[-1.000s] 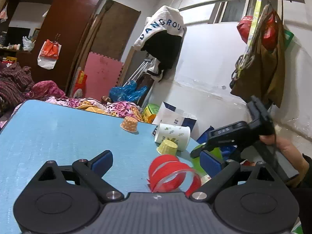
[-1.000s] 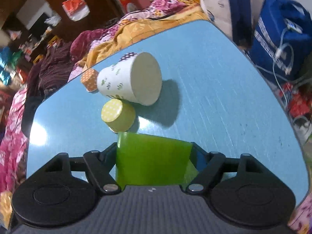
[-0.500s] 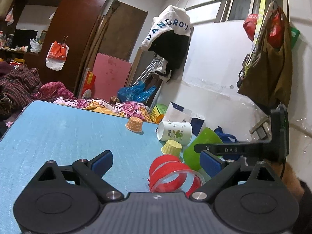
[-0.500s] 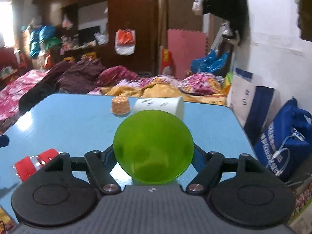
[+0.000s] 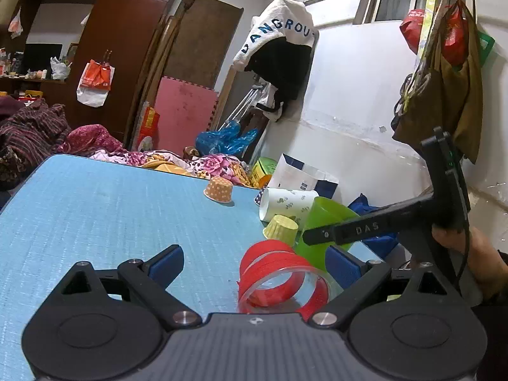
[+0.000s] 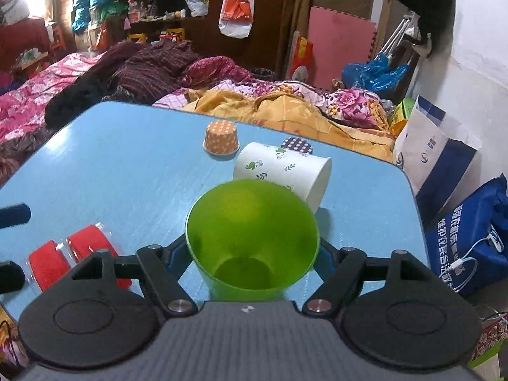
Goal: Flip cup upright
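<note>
- Left wrist view: the left gripper [image 5: 254, 262] hangs low over the blue table [image 5: 95, 209], its 2 blue-padded fingers [image 5: 166, 260] spread wide with nothing between them.
- Just ahead of it, toward its right finger, a clear cup with red bands [image 5: 281, 281] lies on its side, mouth facing the camera.
- Past that, the green cup [image 5: 320, 222] sits mouth-up and slightly tilted, with the black arm of the right gripper [image 5: 349, 231] crossing in front of it. A hand [image 5: 473, 254] holds that tool's handle at the right edge.
- A small yellow paper cup [image 5: 281, 230] stands upside down beside the green cup, a white printed cup [image 5: 285, 204] lies on its side behind it, and an orange dotted cup [image 5: 219, 189] stands upside down farther back.
- Right wrist view: the right gripper [image 6: 252, 254] pinches the green cup [image 6: 252, 238] from both sides. The cup's open mouth faces up toward the camera, and its base is low by the table [image 6: 111, 165]; I cannot tell if it touches.
- The white printed cup [image 6: 285, 171] lies on its side just behind the green one, the orange dotted cup [image 6: 220, 141] beyond it.
- The red-banded cup [image 6: 76, 254] lies on the left.
</note>
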The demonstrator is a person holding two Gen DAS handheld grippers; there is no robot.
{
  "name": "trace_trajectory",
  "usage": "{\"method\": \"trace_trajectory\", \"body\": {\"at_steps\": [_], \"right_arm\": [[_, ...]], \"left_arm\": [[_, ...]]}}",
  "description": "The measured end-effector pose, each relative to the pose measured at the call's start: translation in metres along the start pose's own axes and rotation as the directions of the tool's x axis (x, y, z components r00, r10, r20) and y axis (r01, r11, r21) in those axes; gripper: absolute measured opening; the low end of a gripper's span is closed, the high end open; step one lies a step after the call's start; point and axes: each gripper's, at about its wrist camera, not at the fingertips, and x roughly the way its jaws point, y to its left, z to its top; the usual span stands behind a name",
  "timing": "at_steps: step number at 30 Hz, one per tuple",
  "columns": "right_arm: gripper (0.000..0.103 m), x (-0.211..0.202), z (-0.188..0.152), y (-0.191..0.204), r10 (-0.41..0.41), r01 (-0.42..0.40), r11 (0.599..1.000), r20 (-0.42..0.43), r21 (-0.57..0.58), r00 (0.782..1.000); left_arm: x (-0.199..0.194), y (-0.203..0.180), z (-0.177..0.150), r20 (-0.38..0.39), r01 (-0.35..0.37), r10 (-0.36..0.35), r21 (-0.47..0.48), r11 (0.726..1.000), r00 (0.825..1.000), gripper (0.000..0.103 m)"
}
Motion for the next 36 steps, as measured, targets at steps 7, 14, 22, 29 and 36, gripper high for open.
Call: {"method": "trace_trajectory", "body": {"at_steps": [7,14,22,29,36], "right_arm": [[0.097,-0.007,0.003,0.003,-0.002,0.002,1.000,0.021,-0.020,1.000],[0.098,-0.017,0.005,-0.005,0.013,-0.013,1.000,0.057,0.005,0.998],[0.100,-0.033,-0.001,-0.024,0.061,-0.069,0.996,0.130,0.054,0.990],[0.102,-0.095,-0.039,-0.054,0.068,-0.105,0.987,0.281,0.118,0.957],[0.102,-0.139,-0.101,-0.058,0.040,-0.090,0.987,0.337,0.132,0.941]], "left_arm": [[0.001,-0.001,0.000,-0.003,-0.003,0.003,-0.004,1.000,1.000,0.097],[0.000,-0.004,0.000,0.001,-0.003,0.003,0.004,1.000,1.000,0.097],[-0.002,-0.013,0.001,0.015,-0.049,0.049,0.027,0.998,0.999,0.097],[-0.018,-0.051,0.013,0.058,-0.221,0.216,0.093,0.971,0.975,0.099],[-0.033,-0.102,0.006,0.053,-0.241,0.235,0.179,0.954,0.971,0.099]]}}
